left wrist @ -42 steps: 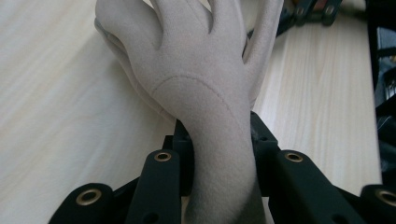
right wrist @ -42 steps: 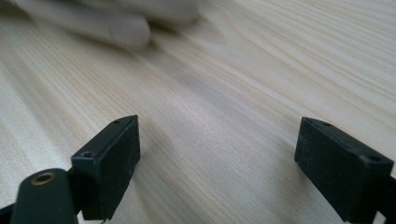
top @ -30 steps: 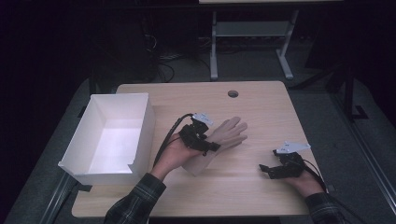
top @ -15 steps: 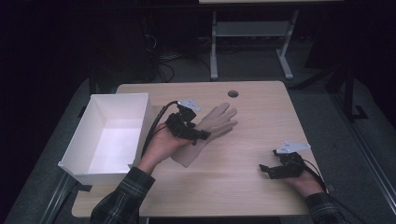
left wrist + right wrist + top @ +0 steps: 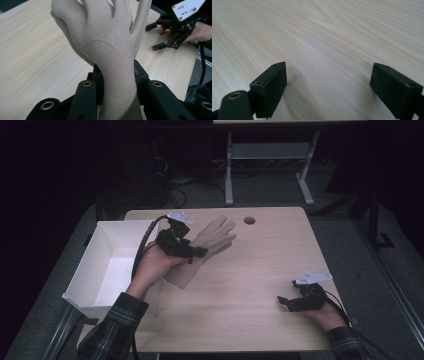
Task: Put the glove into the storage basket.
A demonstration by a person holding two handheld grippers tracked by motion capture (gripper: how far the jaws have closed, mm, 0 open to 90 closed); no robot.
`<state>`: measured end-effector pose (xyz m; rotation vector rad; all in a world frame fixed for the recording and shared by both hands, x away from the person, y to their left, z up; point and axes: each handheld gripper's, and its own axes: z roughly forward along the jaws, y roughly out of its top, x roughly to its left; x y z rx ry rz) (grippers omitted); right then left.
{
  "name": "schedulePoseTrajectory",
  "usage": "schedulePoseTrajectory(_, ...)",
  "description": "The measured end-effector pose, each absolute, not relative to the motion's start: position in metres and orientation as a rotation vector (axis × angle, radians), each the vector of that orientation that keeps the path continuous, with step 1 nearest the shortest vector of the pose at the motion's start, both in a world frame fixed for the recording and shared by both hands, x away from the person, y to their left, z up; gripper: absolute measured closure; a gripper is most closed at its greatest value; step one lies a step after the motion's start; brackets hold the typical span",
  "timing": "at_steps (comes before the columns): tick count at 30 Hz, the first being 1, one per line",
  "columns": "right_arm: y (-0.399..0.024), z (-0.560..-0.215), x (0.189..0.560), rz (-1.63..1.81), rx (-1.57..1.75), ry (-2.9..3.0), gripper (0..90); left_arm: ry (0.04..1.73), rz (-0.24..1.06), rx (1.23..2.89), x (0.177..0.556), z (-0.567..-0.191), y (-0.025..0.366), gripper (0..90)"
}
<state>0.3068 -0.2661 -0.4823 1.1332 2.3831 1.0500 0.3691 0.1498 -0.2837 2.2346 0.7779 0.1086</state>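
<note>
Beige glove (image 5: 110,45) sits clamped at its wrist (cuff hidden) between left tongs (image 5: 116,75).

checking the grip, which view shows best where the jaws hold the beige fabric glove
The left gripper view: the beige fabric glove is close up, its cuff pinched between the left gripper's black jaws. The high view shows the glove small, cuff partly behind the gripper. The right gripper view faces bare wooden table.

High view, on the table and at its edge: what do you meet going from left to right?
White box at the table's left edge → left gripper clamped on the beige glove → small round hole in the tabletop → right gripper, jaws open, resting near the front right corner.
</note>
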Motion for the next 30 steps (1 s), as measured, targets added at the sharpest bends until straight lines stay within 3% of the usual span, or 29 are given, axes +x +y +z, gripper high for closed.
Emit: schedulePoseTrajectory(30,-0.265,-0.482,0.307,1.043,1.137,2.384,12.7,1.112,0.310,2.054,0.368,-0.267,0.282,70.7)
